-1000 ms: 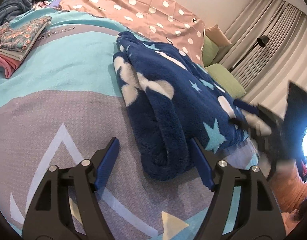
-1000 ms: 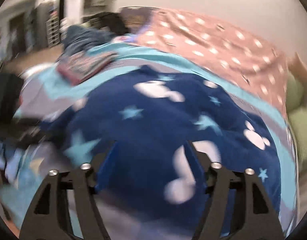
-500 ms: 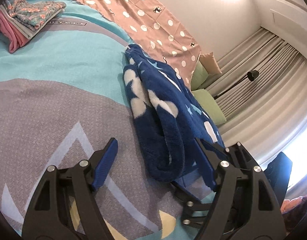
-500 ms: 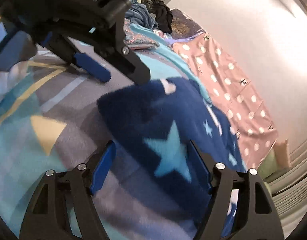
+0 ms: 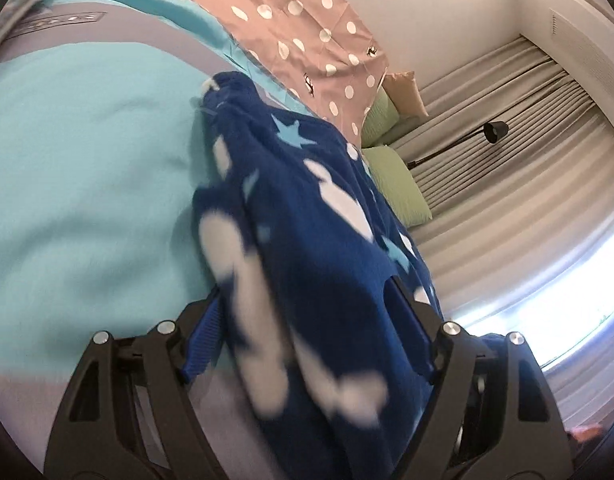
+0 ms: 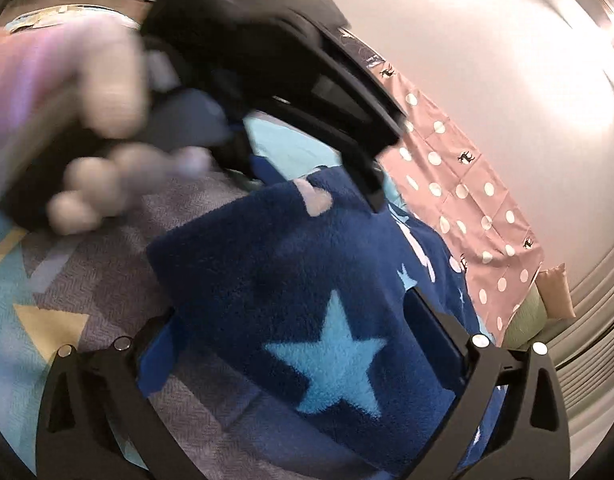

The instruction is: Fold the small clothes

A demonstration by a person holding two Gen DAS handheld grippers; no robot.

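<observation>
While the folded fleece (image 5: 327, 280) sits between both pairs of fingers, the left gripper (image 5: 307, 344) stands open and the right gripper (image 6: 295, 344) has just widened; neither visibly pinches, seemingly to scoop the bundle off the bed (image 5: 87, 160).

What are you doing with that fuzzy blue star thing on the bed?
A person is folding a fleecy blue garment on the bed cover, with a gripper in each hand. The left gripper and the right gripper both straddle its bulky folded end. The right one's jaws have just been opening wide. The left hand shows blurred in the right view.
</observation>
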